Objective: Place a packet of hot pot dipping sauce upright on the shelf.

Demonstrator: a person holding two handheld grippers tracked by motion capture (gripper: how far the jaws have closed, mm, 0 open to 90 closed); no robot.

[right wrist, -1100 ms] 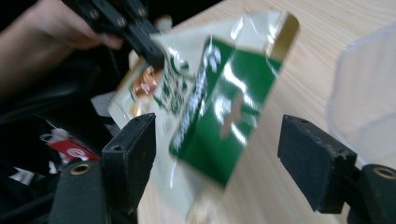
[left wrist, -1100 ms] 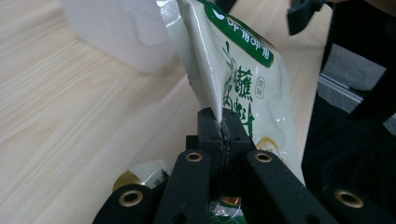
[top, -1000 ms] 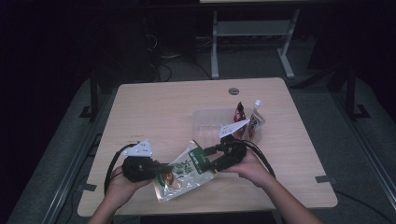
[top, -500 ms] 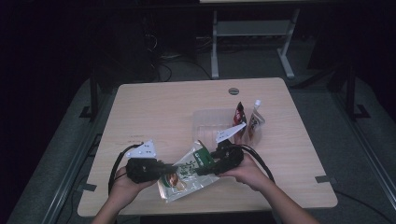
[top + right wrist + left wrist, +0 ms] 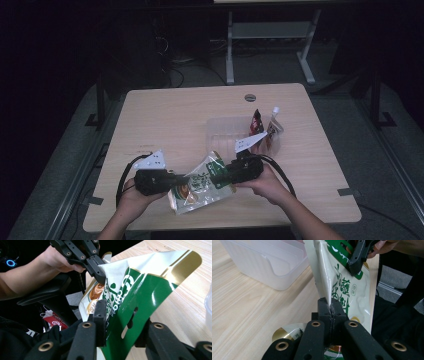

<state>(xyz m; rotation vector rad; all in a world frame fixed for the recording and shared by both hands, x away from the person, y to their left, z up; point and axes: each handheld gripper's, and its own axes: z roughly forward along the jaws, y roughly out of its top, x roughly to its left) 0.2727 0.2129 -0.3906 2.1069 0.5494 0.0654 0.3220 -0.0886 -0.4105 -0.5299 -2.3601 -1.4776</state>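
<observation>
- While both hands are hovering near the front edge of the table (image 5: 165, 115), the green-and-cream snack pouch (image 5: 202, 182) is hanging in the air between the 2 grippers, off the tabletop.
- Left gripper (image 5: 331, 306) is clenching 1 side seam of the pouch, jaws fully pressed together on the film.
- Right gripper (image 5: 120, 322) has just been closing; its jaws are straddling the green top edge, 1 pad touching the film, the other not yet clearly pressing, so the second grip is looking unfinished.
- Clear plastic bin (image 5: 227, 131) is sitting just behind, already holding 2 small packets (image 5: 265, 129).
- Judging by this, the pouch is lifted; securing the second grip and moving the pouch into the bin are remaining.
</observation>
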